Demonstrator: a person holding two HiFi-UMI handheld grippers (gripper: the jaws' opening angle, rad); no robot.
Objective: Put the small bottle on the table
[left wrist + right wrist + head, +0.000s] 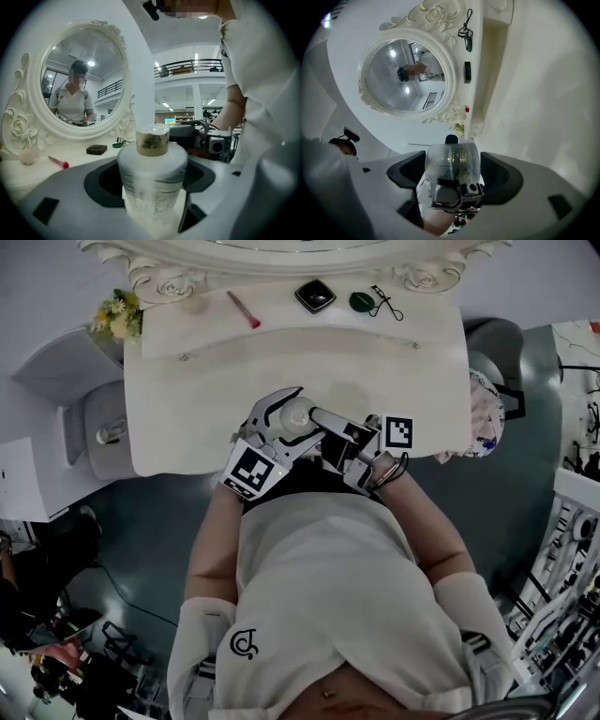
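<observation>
The small bottle (296, 415) is frosted white with a gold neck and a clear cap. It hangs just above the front edge of the white dressing table (206, 390). My left gripper (291, 411) is shut on its body (152, 173), which fills the gap between the jaws of the left gripper (152, 192). My right gripper (317, 420) comes in from the right, and its jaws close on the clear cap (452, 161) in the right gripper (452, 173) view. The left gripper view shows the same cap (152, 139) sitting atop the bottle.
At the back of the table lie a pink stick (243, 309), a black compact (315, 294), a green disc (361, 302) and an eyelash curler (385, 302). An ornate oval mirror (77, 77) stands behind them. Flowers (117, 315) sit at the table's left corner.
</observation>
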